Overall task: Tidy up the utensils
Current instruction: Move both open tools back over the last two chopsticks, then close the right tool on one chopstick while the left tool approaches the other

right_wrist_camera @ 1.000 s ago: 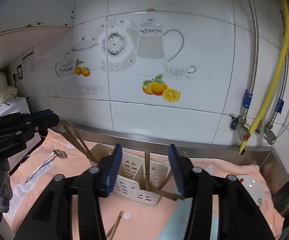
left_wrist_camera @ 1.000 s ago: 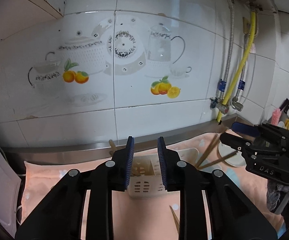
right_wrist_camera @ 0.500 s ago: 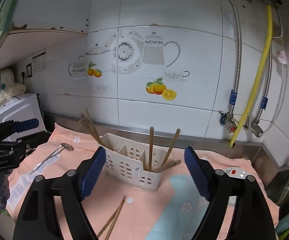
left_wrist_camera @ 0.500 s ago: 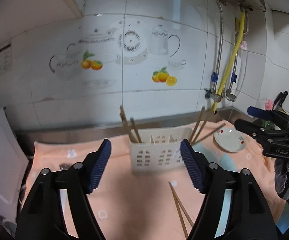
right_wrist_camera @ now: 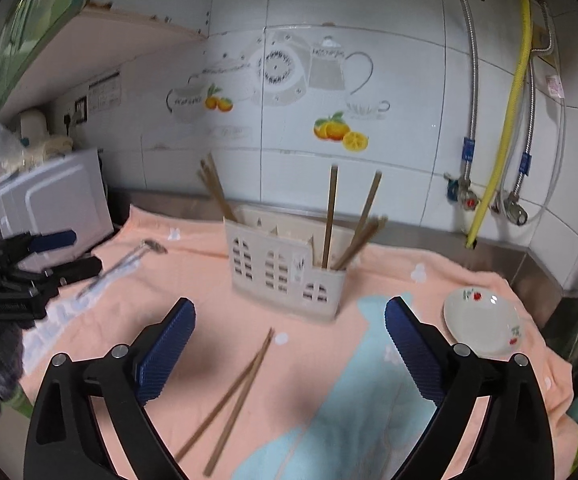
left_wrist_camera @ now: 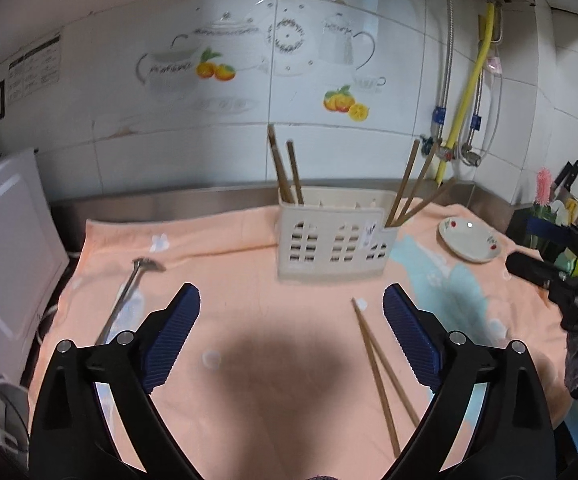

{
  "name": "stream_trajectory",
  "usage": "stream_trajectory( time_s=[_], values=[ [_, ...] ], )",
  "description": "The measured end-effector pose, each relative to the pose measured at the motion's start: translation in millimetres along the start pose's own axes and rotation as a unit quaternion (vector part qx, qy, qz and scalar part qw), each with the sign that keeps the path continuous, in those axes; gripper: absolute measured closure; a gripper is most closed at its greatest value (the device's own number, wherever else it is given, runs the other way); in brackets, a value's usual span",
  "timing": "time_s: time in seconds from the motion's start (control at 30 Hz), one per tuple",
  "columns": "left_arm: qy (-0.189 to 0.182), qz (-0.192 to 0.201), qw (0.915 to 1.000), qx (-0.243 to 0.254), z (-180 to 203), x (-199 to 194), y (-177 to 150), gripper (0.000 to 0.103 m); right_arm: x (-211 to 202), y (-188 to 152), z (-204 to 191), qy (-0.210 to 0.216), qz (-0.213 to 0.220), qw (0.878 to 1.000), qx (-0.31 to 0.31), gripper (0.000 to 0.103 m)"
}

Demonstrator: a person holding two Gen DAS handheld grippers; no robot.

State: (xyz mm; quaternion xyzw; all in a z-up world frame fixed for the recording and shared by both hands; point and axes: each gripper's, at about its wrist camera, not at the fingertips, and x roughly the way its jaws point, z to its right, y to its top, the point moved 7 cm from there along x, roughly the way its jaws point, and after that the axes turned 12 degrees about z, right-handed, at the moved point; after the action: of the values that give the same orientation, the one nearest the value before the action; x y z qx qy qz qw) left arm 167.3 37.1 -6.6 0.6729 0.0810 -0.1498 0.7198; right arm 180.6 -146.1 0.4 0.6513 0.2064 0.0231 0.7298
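A cream utensil holder (left_wrist_camera: 333,240) stands on the peach towel (left_wrist_camera: 249,360) near the wall, also in the right wrist view (right_wrist_camera: 285,272). Wooden chopsticks stand in its left end (left_wrist_camera: 285,172) and right end (left_wrist_camera: 409,188). Two loose chopsticks (left_wrist_camera: 381,368) lie on the towel in front of it, also in the right wrist view (right_wrist_camera: 237,392). A metal spoon (left_wrist_camera: 129,292) lies at the left, also in the right wrist view (right_wrist_camera: 125,264). My left gripper (left_wrist_camera: 291,344) is open and empty above the towel. My right gripper (right_wrist_camera: 289,352) is open and empty over the loose chopsticks.
A small white dish (left_wrist_camera: 469,238) sits right of the holder, also in the right wrist view (right_wrist_camera: 483,326). A white appliance (left_wrist_camera: 5,248) stands at the left. Pipes and a yellow hose (left_wrist_camera: 469,96) run down the wall. Knives (left_wrist_camera: 569,192) stand at far right.
Both grippers opened wide and pulled back from the holder. Chopsticks now stand in the holder's left and right ends.
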Motion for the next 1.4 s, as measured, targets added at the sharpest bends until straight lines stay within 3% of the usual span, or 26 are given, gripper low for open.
stream_trajectory(
  time_s=[0.57, 0.8, 1.4],
  values=[
    [0.033, -0.022, 0.9982, -0.045, -29, -18, -51, 0.008, 5, -113, -43, 0.016, -0.083, 0.996, 0.009, 0.01],
    [0.041, -0.026, 0.9969, -0.061, -40, -23, -61, 0.007, 18, -139, -55, 0.016, -0.109, 0.994, 0.022, 0.011],
    [0.044, -0.033, 0.9952, -0.082, -56, -26, -79, 0.007, 49, -164, -64, 0.012, -0.158, 0.985, 0.071, 0.061]
  ],
)
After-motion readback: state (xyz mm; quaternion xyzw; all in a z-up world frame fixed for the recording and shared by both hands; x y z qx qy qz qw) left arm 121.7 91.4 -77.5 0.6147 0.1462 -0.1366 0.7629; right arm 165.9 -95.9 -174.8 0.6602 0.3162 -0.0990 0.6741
